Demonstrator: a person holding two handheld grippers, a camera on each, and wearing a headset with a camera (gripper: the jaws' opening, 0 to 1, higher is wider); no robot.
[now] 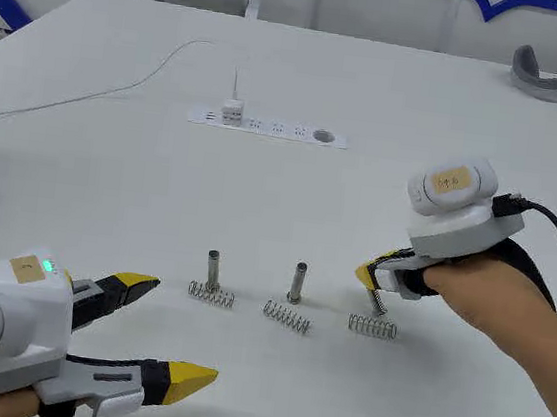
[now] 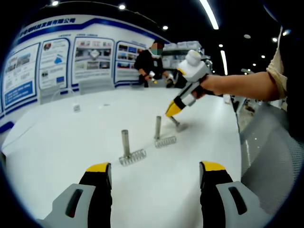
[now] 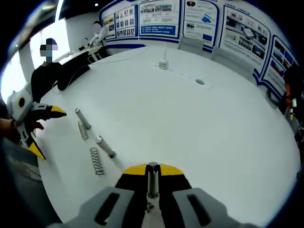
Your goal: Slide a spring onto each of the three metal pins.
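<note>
Nearest the person, the left gripper (image 1: pixel 164 328) hovers low over the bench (image 1: pixel 81 176), its jaws spread wide with nothing between them. Just beyond it three springs lie on their sides in a row: the left spring (image 1: pixel 211 295), the middle spring (image 1: pixel 286 317) and the right spring (image 1: pixel 373 326). All are short, bare coils of bright wire.

Right behind them the left pin (image 1: pixel 213 269) and the middle pin (image 1: pixel 298 281) stand upright, each with a spring lying at its foot. Both are plain grey metal rods, and neither carries a spring.

Over on the right, the right gripper (image 1: pixel 369 277) has its jaws closed on the third pin (image 3: pixel 152 180), which leans off upright. Whether its foot touches the bench I can't quite make out. Further back sits a white power strip (image 1: pixel 268 127).

I'd say this is the very start: no pin is loaded, and the right gripper is holding the first one ready. The next move looks to call for the free left jaws to pinch the right spring lightly by its middle. They would then turn it end-on and line its bore up with the tip of the held pin.
</note>
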